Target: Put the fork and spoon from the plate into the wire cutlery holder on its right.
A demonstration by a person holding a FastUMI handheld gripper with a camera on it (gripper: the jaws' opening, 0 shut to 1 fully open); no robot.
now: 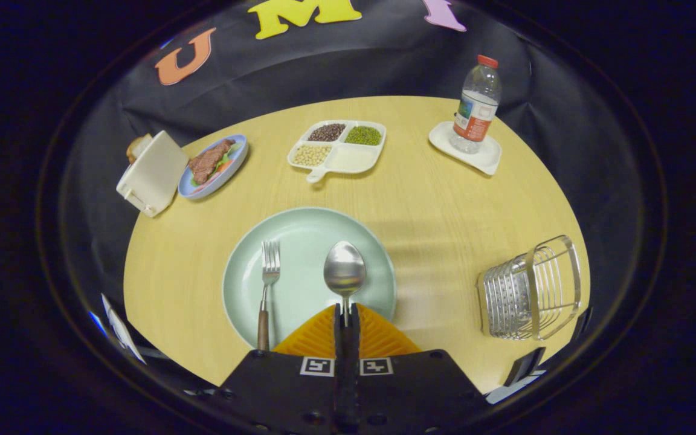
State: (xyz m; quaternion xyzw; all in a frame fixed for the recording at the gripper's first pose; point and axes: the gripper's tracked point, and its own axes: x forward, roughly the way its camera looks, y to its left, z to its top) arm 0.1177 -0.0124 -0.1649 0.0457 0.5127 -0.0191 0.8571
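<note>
I've got the gripper clamped on the spoon handle over the green plate, fork at 9 o'clock, wire cutlery holder at 3 o'clock.

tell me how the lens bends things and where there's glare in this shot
Gripper view: fisheye curves the round wooden table edge and tilts the wire cutlery holder; soft glare on the metal spoon bowl, its handle pinched between the gripper fingers; focus sharp throughout.

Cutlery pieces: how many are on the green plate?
2: the fork lying left, untouched; the spoon right of it, its handle clamped in the shut gripper.
</note>
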